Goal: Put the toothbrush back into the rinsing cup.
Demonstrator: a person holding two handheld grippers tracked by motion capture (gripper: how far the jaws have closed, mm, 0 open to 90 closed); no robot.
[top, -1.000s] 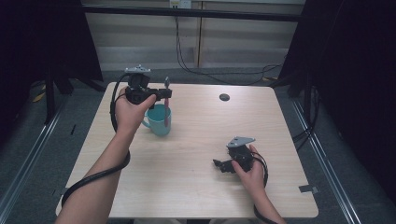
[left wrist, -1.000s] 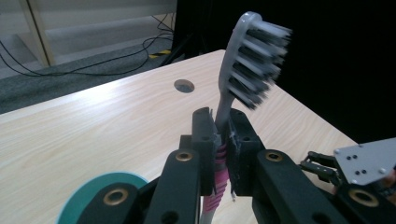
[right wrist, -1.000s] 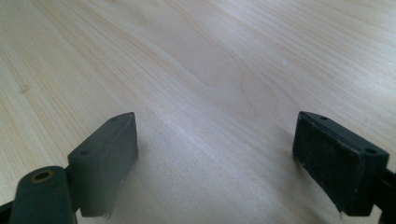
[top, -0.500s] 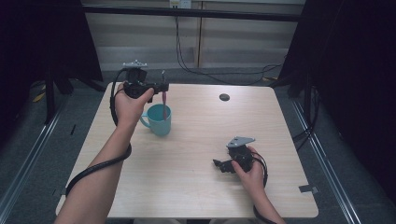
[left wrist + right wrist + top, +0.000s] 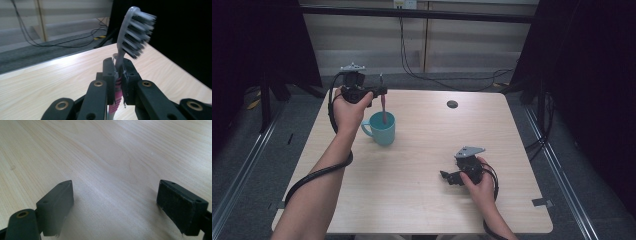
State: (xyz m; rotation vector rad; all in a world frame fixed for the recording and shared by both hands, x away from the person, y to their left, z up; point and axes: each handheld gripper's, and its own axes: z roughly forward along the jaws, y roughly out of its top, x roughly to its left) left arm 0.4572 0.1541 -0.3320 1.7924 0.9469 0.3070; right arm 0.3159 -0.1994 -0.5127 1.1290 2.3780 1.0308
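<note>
The toothbrush [image 5: 383,107] hangs upright above the teal mug [image 5: 380,128] near the back left of the surface [image 5: 422,200], its pink handle end dipping inside the mug's rim as we see it from above. Our left tongs [image 5: 381,91] are clenched on the toothbrush [image 5: 130,35] at its neck, bristle head standing up past the jaws in the left gripper view. The left hand [image 5: 348,107] is raised over the mug's handle side, forearm stretching in from the lower left corner, close to the surface's back edge. Bare wood lies between the mug and our right hand [image 5: 479,182], which rests low on the surface toward the front right. The right tongs [image 5: 446,176] are released, jaws spread wide with nothing between them, just above the wood [image 5: 105,162]. A small dark disc [image 5: 452,104] sits near the back edge.
</note>
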